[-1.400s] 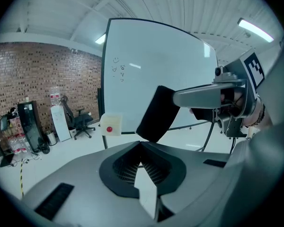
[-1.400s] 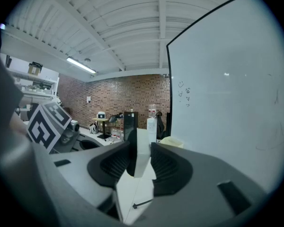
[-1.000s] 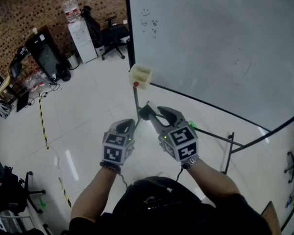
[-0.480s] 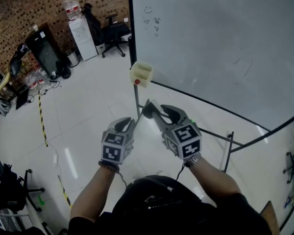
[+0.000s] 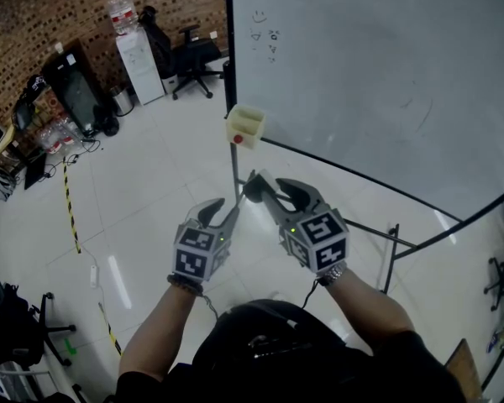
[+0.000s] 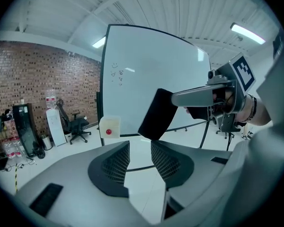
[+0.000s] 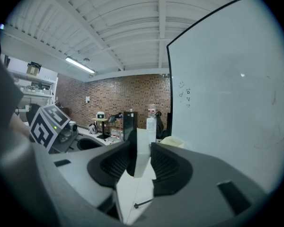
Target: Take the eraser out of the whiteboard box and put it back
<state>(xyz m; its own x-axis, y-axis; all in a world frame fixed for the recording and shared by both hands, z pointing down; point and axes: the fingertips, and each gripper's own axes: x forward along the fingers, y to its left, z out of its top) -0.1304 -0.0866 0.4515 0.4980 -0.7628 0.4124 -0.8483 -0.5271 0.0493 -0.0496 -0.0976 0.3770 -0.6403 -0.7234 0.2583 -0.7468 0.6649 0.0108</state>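
The eraser (image 5: 254, 187), black felt on a white back, is held in the air below the whiteboard, and my right gripper (image 5: 262, 189) is shut on it. In the right gripper view the eraser (image 7: 141, 151) stands on edge between the pads. The cream whiteboard box (image 5: 244, 126) with a red dot hangs at the board's lower left corner, beyond the eraser. My left gripper (image 5: 223, 211) is just left of the right one. Its jaws have just been opening and nothing lies between them (image 6: 139, 159). The eraser (image 6: 156, 115) shows ahead of them, apart from them.
The whiteboard (image 5: 378, 82) on a wheeled black stand (image 5: 392, 259) fills the upper right. A water dispenser (image 5: 139, 61), office chairs (image 5: 193, 57) and a dark cabinet (image 5: 80, 95) stand along the brick wall at far left. Yellow-black tape (image 5: 71, 212) runs across the white floor.
The left gripper's jaws have parted from shut to open. The right gripper has kept the eraser in the same place. Both hands have hardly moved.
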